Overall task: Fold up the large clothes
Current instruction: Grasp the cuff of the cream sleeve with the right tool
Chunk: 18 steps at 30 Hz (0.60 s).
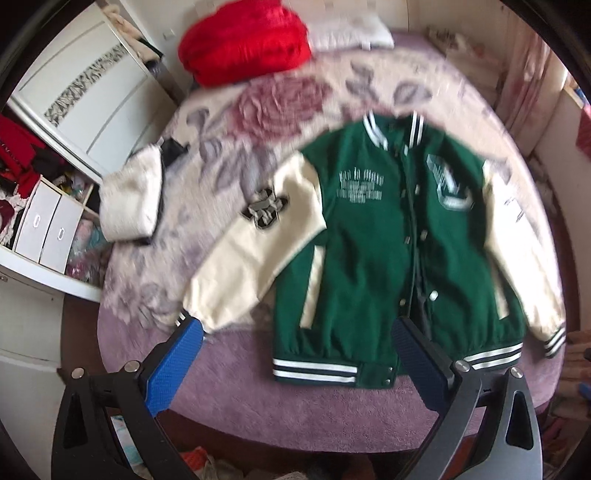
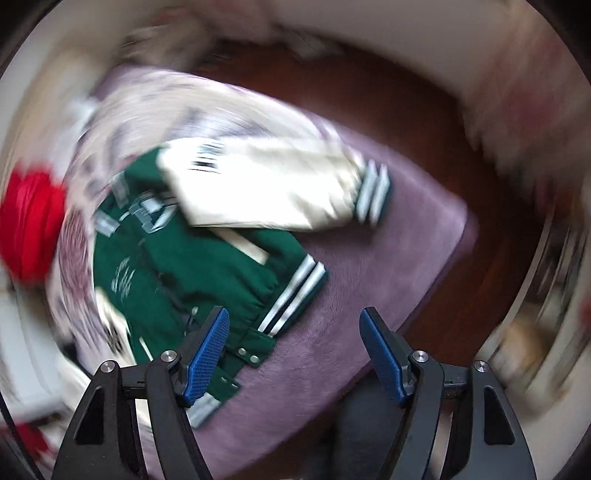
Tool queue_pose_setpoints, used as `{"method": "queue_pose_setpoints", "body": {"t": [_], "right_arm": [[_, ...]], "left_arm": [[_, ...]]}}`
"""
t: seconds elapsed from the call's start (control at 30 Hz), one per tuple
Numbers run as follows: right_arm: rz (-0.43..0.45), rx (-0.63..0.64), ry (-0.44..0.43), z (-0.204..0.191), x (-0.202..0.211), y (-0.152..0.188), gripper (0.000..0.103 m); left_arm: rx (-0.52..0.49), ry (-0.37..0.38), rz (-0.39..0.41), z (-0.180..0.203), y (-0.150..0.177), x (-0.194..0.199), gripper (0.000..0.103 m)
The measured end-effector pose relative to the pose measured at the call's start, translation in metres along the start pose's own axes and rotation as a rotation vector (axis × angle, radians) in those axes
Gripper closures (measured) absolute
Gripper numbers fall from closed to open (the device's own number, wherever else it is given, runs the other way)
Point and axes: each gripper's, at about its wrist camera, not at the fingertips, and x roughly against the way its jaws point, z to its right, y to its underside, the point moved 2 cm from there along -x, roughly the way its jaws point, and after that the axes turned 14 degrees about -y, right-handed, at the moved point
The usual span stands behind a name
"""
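A green varsity jacket (image 1: 369,240) with cream sleeves and striped cuffs lies face up and spread flat on the bed (image 1: 229,391). My left gripper (image 1: 295,328) hangs above the jacket's hem, open, with nothing between its blue pads (image 1: 173,365). In the right wrist view, which is blurred, the same jacket (image 2: 177,258) lies turned sideways, its cream sleeve (image 2: 266,188) stretched toward the bed's edge. My right gripper (image 2: 293,317) is open above the hem corner and the purple cover, holding nothing.
A red bundle (image 1: 243,40) and a white pillow (image 1: 351,33) sit at the bed's far end. A white folded garment (image 1: 129,199) lies at the left edge. White drawers (image 1: 48,225) and a wardrobe stand to the left. Dark wooden floor (image 2: 424,122) borders the bed.
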Motion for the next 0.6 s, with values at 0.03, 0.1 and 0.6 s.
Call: {"method": "queue_pose_setpoints", "body": {"t": [0.03, 0.1, 0.6], "right_arm": [[-0.015, -0.084, -0.044, 0.026, -0.027, -0.009, 0.028], [-0.017, -0.231, -0.167, 0.074, -0.088, -0.032, 0.028], [0.343, -0.308, -0.408, 0.076, -0.215, -0.135, 0.098]], "left_arm": [[-0.016, -0.021, -0.021, 0.014, 0.002, -0.013, 0.000], [-0.033, -0.044, -0.061, 0.035, 0.003, -0.033, 0.000], [-0.106, 0.001, -0.121, 0.203, -0.044, -0.140, 0.000]]}}
